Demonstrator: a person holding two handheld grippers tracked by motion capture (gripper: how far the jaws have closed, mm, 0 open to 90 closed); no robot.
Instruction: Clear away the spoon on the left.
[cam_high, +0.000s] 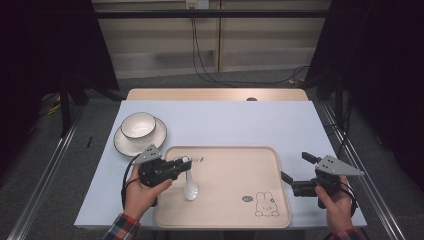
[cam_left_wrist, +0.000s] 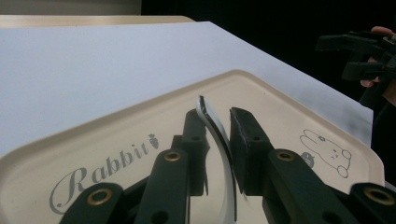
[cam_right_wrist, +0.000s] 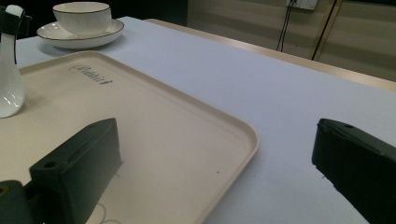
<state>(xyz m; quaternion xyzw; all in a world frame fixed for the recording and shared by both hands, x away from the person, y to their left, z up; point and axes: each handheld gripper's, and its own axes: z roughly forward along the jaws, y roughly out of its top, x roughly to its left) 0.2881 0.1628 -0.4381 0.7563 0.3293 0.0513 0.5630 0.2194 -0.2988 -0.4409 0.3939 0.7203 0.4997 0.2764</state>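
Spoon (cam_high: 190, 187) lies on the tray (cam_high: 235, 200), lower left of centre in the high view — its handle between my left claw's (cam_high: 186, 162) slightly parted jaws. My right claw (cam_high: 296, 172) gapes empty.

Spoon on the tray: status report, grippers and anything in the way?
Left gripper astride spoon handle, right-hand pad off it. Right gripper open, idle at tray edge. Spoon bowl down on tray. Nothing in the way.
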